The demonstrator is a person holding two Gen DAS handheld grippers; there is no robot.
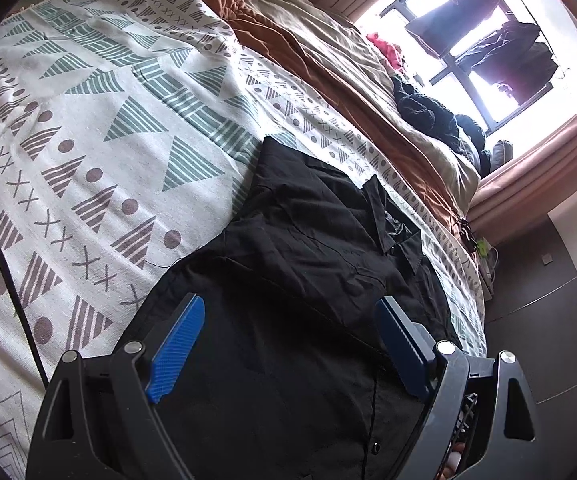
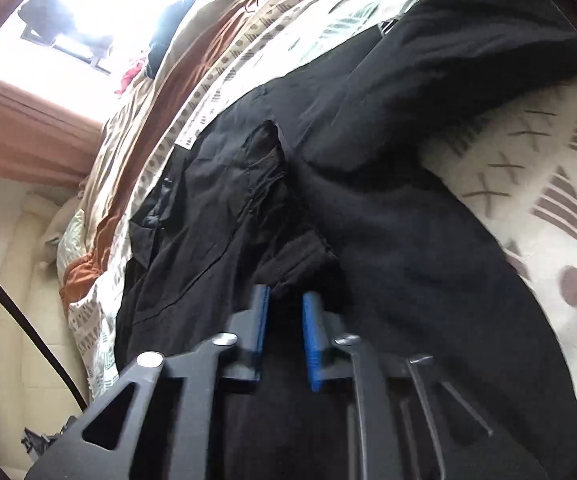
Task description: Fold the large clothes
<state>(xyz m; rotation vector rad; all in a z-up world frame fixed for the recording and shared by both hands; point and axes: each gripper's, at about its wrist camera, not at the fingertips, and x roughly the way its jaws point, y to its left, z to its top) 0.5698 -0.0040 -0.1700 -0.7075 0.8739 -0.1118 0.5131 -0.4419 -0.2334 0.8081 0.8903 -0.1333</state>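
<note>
A black button-up shirt (image 1: 308, 240) lies on the patterned bedspread (image 1: 108, 140), collar (image 1: 392, 224) toward the window and one side folded over the body. My left gripper (image 1: 288, 300) hovers just above the shirt's lower half, jaws wide open, nothing between the blue pads (image 1: 176, 352). In the right wrist view, the same black shirt (image 2: 368, 200) is bunched and lifted in folds. My right gripper (image 2: 287, 292) has its blue pads (image 2: 313, 336) drawn close together, pinching a fold of the dark cloth near a sleeve cuff (image 2: 304, 252).
A beige and orange duvet (image 1: 328, 40) is heaped along the far side of the bed, with a pile of dark and pink clothes (image 1: 420, 108) near the bright window (image 1: 488, 60). A black cable (image 1: 4, 272) crosses the bedspread at left. Dark floor (image 1: 548, 300) lies beyond the bed edge.
</note>
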